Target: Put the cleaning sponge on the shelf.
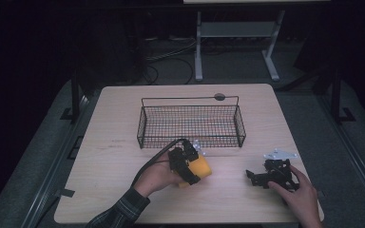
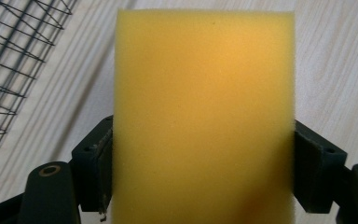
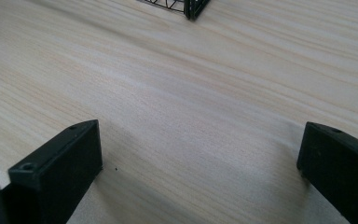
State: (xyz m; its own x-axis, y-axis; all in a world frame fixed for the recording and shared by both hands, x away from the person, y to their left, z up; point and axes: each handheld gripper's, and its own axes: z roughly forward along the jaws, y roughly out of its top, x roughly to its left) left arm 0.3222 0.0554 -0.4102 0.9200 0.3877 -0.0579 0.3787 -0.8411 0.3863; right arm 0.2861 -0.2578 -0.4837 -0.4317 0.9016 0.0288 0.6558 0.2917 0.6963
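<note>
Sponge [image 2: 204, 116], a yellow rectangular block of foam, sat clamped between the two black jaws of the left gripper [image 2: 204, 163], whose pads pressed against its two long sides. In the left gripper view its flat face rose from between the jaws, with pale wood grain behind it and black wire mesh in the upper left corner. In the high view the sponge [image 1: 200, 169] showed in front of the wire basket [image 1: 190, 124], near the middle of the table's near half, and the left gripper [image 1: 186, 164] wrapped around it with the left hand [image 1: 158, 176] gripping from behind; whether the foam touched the wood or hung just above it could not be told. A dark cable looped from that gripper back toward a plaid sleeve [image 1: 121, 211].

The basket stood empty-looking and rectangular, its long side facing the person, with a thin handle rail along the far rim.

Well apart, near the table's right edge, the right gripper [image 1: 266, 176] lay low on the table [image 1: 114, 190] under the right hand [image 1: 300, 194], its grey three-cornered plate on top. In the right gripper view its jaws stood wide apart with nothing but bare wood between them, and a corner of the basket [image 3: 193, 7] showed at the top edge.
</note>
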